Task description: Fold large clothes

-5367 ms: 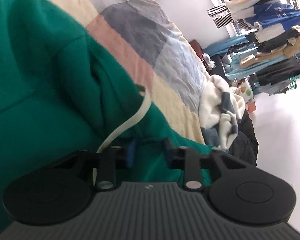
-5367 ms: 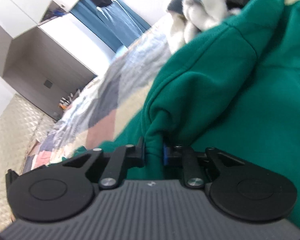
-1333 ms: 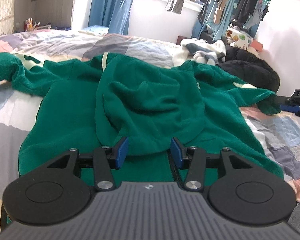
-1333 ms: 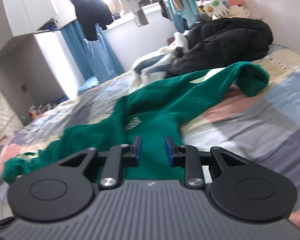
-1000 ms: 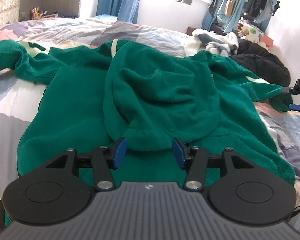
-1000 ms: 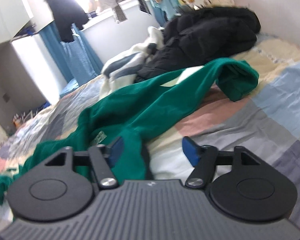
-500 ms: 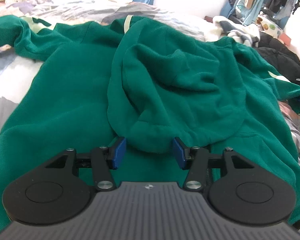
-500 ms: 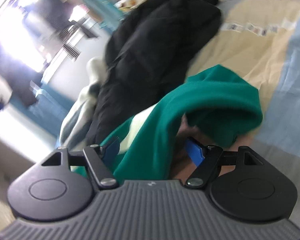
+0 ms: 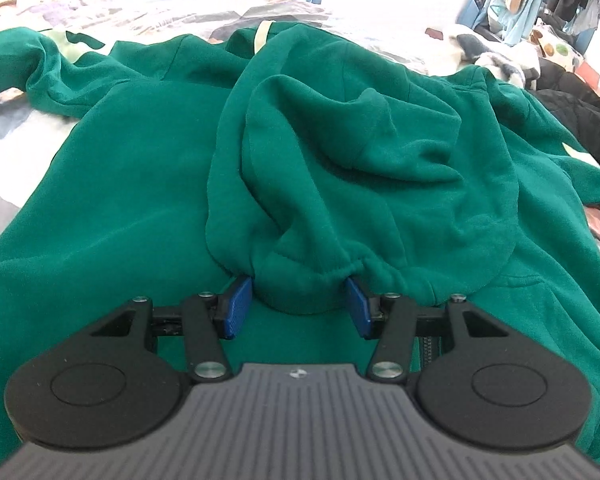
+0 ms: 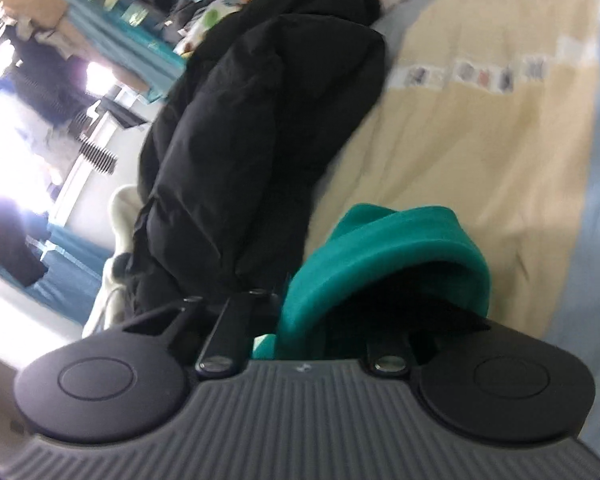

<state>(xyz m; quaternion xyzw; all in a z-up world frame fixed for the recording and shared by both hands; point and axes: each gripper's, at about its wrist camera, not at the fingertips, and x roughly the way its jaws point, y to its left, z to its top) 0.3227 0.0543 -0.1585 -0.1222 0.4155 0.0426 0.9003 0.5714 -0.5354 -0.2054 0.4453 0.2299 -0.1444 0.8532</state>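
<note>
Green fleece is filling most of the left wrist view: a hoodie (image 9: 148, 184) is lying spread on a patchwork quilt (image 9: 4, 148), and that hoodie is the landmark for everything else; its hood (image 9: 360, 168) is lying folded down over the body, with the hood's rounded hem bulging toward the camera; the left gripper (image 9: 298, 310) is hovering at that hem with its blue pads (image 9: 236, 312) standing apart on either side of the bulge, and whether they are pressing on the cloth cannot be told; one sleeve (image 9: 40, 72) is trailing off to the far left of the hoodie's body, with a pale stripe showing near its shoulder; beyond the hoodie's right shoulder a black jacket (image 9: 572, 120) is lying in a heap, with a white and grey garment (image 9: 488, 60) just behind it; in the right wrist view, which is blurred, the other sleeve's cuff (image 10: 384, 240) is sitting right at the right gripper (image 10: 316, 344), whose jaws are closing with the cuff's green cloth between them; the fingertips themselves are hidden under the cloth; the black jacket (image 10: 260, 128) is lying just beside that cuff to its left, and the quilt's (image 10: 500, 140) cream and pale blue patches are stretching away behind it.
</note>
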